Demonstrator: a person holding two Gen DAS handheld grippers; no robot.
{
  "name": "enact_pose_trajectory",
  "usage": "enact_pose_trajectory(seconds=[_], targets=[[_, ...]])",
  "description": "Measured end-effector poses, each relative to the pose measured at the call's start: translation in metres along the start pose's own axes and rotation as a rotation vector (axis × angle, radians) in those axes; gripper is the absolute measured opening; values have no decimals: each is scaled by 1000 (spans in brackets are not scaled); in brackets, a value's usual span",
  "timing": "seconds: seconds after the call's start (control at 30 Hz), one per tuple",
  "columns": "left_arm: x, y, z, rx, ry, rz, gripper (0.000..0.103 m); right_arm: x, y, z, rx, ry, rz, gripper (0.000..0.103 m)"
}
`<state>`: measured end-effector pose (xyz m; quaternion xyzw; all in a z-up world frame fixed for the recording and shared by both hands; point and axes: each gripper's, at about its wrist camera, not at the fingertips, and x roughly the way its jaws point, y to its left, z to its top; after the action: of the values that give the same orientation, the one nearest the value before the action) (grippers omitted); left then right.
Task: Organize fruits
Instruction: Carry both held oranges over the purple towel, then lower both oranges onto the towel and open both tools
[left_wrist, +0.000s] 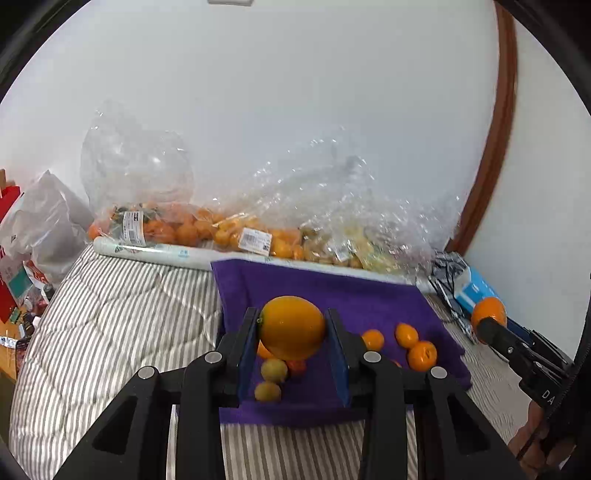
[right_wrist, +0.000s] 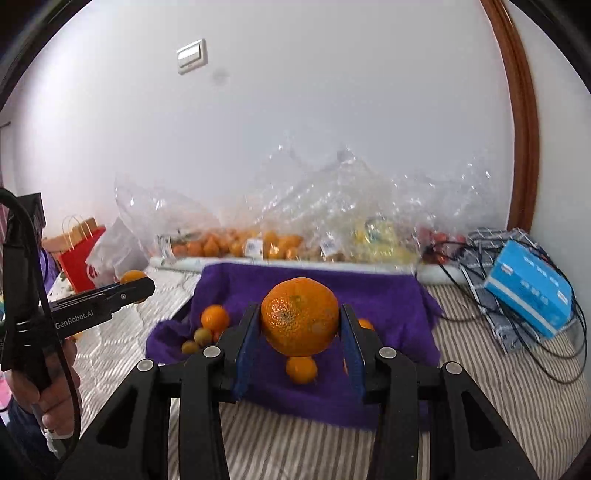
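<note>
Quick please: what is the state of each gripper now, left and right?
Left gripper: closed on a smooth orange fruit.
Right gripper: closed on a mandarin.

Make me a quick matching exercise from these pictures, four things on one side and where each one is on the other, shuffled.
Things:
1. smooth orange fruit
2. rough-skinned mandarin
3. blue box
4. clear bags of fruit

Places:
A. along the wall behind the purple cloth
B. clamped in the left tongs
C. on the striped bedding, right of the cloth
D. clamped in the right tongs

Pairs: 1-B, 2-D, 3-C, 4-A
</note>
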<state>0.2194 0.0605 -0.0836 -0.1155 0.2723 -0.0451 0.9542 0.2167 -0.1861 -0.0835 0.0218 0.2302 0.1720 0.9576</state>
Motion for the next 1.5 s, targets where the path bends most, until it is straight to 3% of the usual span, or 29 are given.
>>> enact_pose_trajectory(seconds=[0.23,0.5,1.1,1.5], targets=[[31,1,16,-25,-21,8,33,28,-3,23,-16,-33,21,42],[64,13,-4,-56,26,11,33,65,-24,4,21,31,13,42],[79,34,-10,-123,48,28,33,58,-68,6,96,-12,-76,42],[87,38,-14,-166,79,-26,33,73,-59,-3,64,53,-54,42]])
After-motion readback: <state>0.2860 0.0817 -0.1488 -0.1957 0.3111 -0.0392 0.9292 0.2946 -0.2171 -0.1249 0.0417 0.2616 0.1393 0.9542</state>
